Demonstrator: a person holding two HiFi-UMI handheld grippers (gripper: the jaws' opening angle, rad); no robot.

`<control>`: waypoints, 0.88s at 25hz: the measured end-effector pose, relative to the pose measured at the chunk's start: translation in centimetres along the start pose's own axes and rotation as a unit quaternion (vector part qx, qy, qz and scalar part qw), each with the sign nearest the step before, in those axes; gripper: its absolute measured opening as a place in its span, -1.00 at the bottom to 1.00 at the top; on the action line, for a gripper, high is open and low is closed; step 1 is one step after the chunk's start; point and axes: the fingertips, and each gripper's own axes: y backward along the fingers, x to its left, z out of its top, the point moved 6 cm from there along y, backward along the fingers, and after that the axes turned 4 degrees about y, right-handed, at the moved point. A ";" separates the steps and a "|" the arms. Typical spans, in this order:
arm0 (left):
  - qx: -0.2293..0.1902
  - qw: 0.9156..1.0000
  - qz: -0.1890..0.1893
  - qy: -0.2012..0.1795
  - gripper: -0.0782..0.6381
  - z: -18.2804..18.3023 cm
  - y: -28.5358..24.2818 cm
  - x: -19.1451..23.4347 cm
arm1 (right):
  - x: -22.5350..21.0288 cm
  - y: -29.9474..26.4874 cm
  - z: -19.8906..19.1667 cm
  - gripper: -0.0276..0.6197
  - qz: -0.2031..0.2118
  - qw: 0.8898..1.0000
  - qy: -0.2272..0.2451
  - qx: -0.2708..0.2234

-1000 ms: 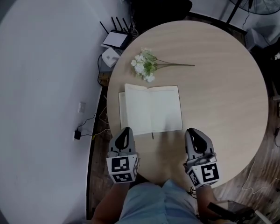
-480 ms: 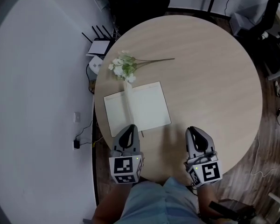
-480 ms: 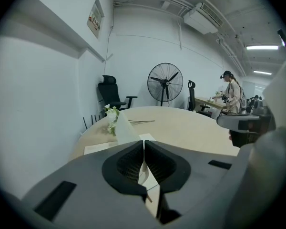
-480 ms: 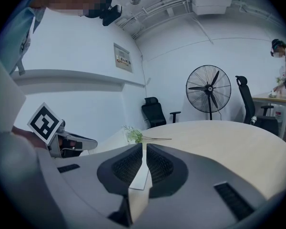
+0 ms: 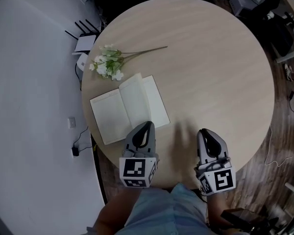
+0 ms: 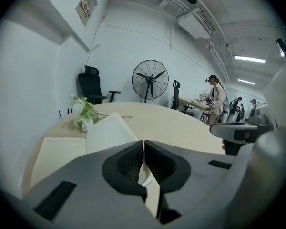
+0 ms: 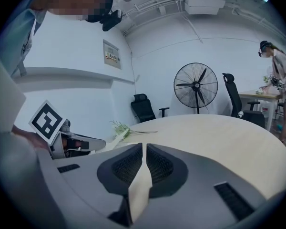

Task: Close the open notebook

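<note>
— Notebook [image 5: 122, 112]: where was it?
— It lay open near the table's [image 5: 225, 58] edge, flowers [image 5: 108, 65] at its 11 o'clock, one leaf [image 5: 135, 96] standing half raised.
— And what was gripped?
— Nothing. Left gripper [image 5: 146, 125] was pinched shut, tip at the 5 o'clock edge, likely to nudge the right side over like a wedge. Right gripper [image 5: 205, 132], also shut and empty, hung at 3 o'clock, apart, probably to stay clear of the swing.
</note>
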 end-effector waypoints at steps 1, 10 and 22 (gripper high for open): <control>0.005 1.000 -0.007 0.003 -0.71 -0.3 -0.8 -0.2 | -0.4 -0.1 -0.3 -0.75 -0.005 1.000 -0.003 0.003; 0.058 0.998 -0.037 0.012 -0.71 -3.8 -7.0 -0.8 | -4.0 0.0 -4.0 -0.75 -0.058 0.997 -0.028 0.030; 0.117 0.992 -0.030 0.030 -0.73 -6.8 -10.5 -1.2 | -6.5 1.3 -6.5 -0.75 -0.082 0.995 -0.047 0.041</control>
